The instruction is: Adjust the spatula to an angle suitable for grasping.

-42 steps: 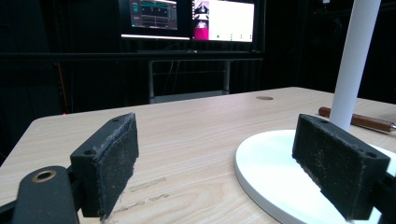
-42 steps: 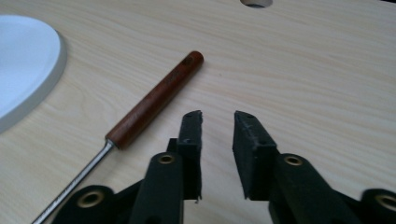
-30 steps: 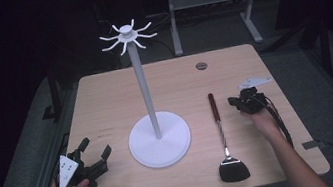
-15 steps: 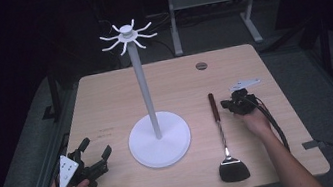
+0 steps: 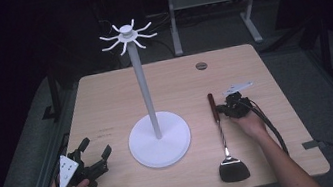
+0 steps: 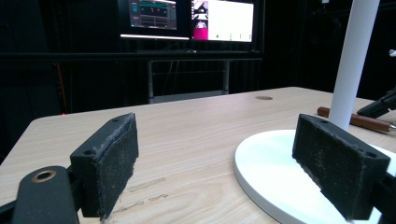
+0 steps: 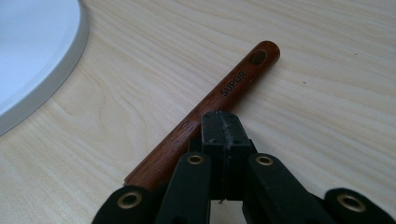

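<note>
Dark lab surroundings, monitors lit at the top of the left gripper view; work surface is a light wooden table (image 5: 104, 98). Centre of the high view: white hook stand (image 5: 142, 87), round base flat on the table, all hooks at its crown bare. Right of the base lies the spatula (image 5: 222, 135), flat on the table, wooden handle toward the upper part of the frame, black blade toward the lower edge. Right gripper (image 5: 230, 107) sits just beside the upper part of the handle; in the right gripper view its jaws are pressed together with nothing between them, tip at or touching the side of the handle (image 7: 210, 109) near the "SUPOR" lettering, hanging hole visible at the handle's far end. Contact versus near-contact cannot be settled. Left gripper (image 5: 94, 158) rests at the lower left of the high view, well apart from the spatula, jaws spread wide and empty. Progress judged: early. Spatula not grasped, not lifted, nothing hung. Remaining: open the right jaws, clamp the handle, raise it, hook it on the stand.
</note>
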Available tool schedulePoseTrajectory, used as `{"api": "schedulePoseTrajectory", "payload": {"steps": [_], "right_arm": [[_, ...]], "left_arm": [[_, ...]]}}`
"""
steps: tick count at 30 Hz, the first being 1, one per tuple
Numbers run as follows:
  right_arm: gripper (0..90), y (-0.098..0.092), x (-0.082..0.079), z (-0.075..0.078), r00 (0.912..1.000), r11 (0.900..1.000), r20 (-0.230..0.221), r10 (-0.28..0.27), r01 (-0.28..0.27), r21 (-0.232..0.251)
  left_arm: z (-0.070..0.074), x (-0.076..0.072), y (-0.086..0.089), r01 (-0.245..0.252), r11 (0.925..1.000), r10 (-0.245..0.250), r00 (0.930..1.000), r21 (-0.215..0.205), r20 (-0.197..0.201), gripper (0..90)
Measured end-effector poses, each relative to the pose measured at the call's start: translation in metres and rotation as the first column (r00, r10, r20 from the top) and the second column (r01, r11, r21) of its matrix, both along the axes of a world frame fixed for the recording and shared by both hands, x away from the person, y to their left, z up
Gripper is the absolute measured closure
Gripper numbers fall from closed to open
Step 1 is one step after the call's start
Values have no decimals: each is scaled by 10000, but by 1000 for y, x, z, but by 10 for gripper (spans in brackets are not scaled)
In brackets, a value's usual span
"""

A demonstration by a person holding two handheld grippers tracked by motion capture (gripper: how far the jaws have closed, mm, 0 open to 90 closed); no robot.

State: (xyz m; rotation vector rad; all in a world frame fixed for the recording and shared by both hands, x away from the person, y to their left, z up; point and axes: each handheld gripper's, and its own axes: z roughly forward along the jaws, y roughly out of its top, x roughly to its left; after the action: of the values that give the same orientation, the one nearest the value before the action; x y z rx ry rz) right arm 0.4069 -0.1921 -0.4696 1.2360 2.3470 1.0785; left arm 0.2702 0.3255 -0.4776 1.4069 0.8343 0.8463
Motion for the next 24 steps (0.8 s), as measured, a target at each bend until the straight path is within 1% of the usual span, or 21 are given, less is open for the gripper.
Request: {"api": "schedulePoseTrajectory", "payload": {"steps": [2, 5, 8, 9, 10, 13, 18, 19, 21, 24], "right_arm": [[894, 2, 0, 0, 10000, 10000, -2, -6, 6, -3], [894, 5, -1, 0, 9998, 9998, 62, 202, -201, -37], [894, 7, -1, 0, 9998, 9998, 1, 221, -221, 21], [894, 8, -1, 0, 9995, 9995, 34, 312, -312, -53], [894, 11, -3, 1, 9995, 9996, -72, 298, -298, 8], [894, 14, -3, 1, 9987, 9986, 35, 516, -516, -73], [894, 19, -4, 1, 9981, 9980, 27, 620, -620, -75], [894, 21, -5, 1, 9982, 9982, -29, 601, -601, -40], [894, 23, -6, 2, 9976, 9976, -81, 687, -687, -32], [895, 26, -6, 2, 9953, 9952, -13, 969, -969, -96]], "left_arm": [[0, 0, 0, 0, 10000, 0, 10000, 14, 3, 139], [0, 0, 0, -26, 10000, 26, 10000, 3, -2, 133], [0, 0, 0, -31, 10000, 31, 10000, -9, -11, 132], [0, 0, 0, -26, 10000, 26, 10000, 8, 0, 132], [0, 0, 0, -41, 10000, 41, 10000, -6, -8, 132], [0, 0, 0, -70, 10000, 70, 10000, -26, -9, 130], [0, 0, 0, -111, 9999, 111, 9999, -17, -13, 129], [0, 0, 0, -111, 9999, 111, 9999, 7, -18, 129], [0, 0, 0, -111, 9999, 111, 9999, 0, -15, 129], [0, 0, 0, -112, 9999, 111, 9999, -20, -10, 130]]}}
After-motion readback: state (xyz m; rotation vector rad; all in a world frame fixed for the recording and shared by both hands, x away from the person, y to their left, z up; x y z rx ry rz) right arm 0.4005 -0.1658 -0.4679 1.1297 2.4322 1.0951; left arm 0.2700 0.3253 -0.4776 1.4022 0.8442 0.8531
